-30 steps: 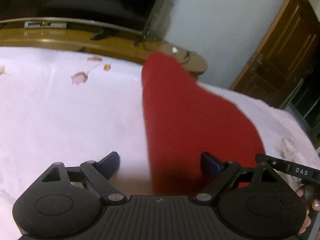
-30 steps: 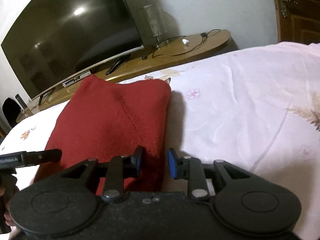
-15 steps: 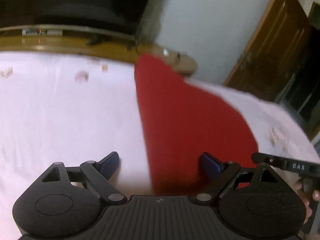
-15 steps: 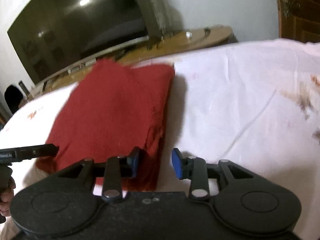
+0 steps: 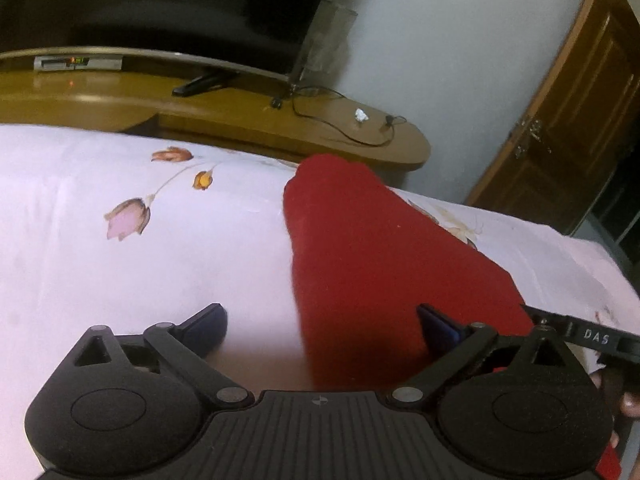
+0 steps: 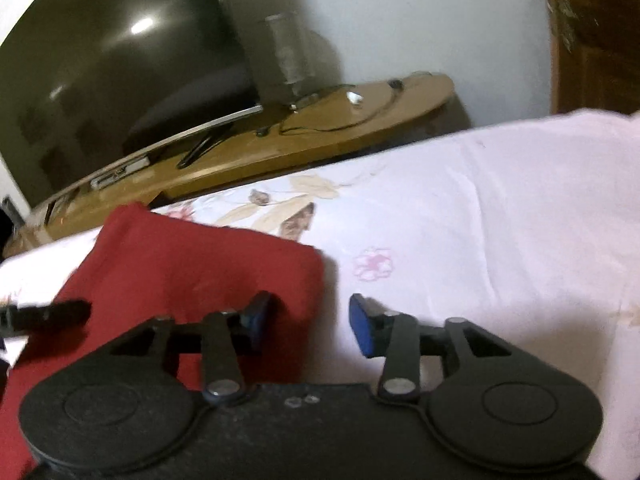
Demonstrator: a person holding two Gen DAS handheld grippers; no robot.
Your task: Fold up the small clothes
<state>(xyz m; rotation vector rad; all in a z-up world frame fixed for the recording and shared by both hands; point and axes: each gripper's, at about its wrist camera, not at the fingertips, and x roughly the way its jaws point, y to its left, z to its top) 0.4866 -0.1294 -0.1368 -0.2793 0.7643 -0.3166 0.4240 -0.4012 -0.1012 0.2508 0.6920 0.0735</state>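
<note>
A folded red cloth (image 5: pixel 384 272) lies flat on the white flowered bedsheet (image 5: pixel 120 272). My left gripper (image 5: pixel 320 320) hovers over the cloth's near left edge. Its jaws are opening wide, one finger over bare sheet and the other over the cloth, and neither pad presses on it. In the right wrist view the same red cloth (image 6: pixel 192 272) lies at the lower left. My right gripper (image 6: pixel 308 316) straddles its right edge, jaws opening, with nothing pinched. Each view shows the other gripper's black finger at its side edge.
A wooden TV stand (image 5: pixel 248 120) with a large dark TV (image 6: pixel 112 80), a clear glass vase (image 6: pixel 288 56) and loose cables runs along the bed's far edge. A brown wooden door (image 5: pixel 568 120) stands at the right. A hand (image 5: pixel 624 400) shows at the lower right.
Both pairs of jaws have spread wider. Both views have shifted, and the red cloth now sits lower in each frame, with more of the TV stand showing beyond it.
</note>
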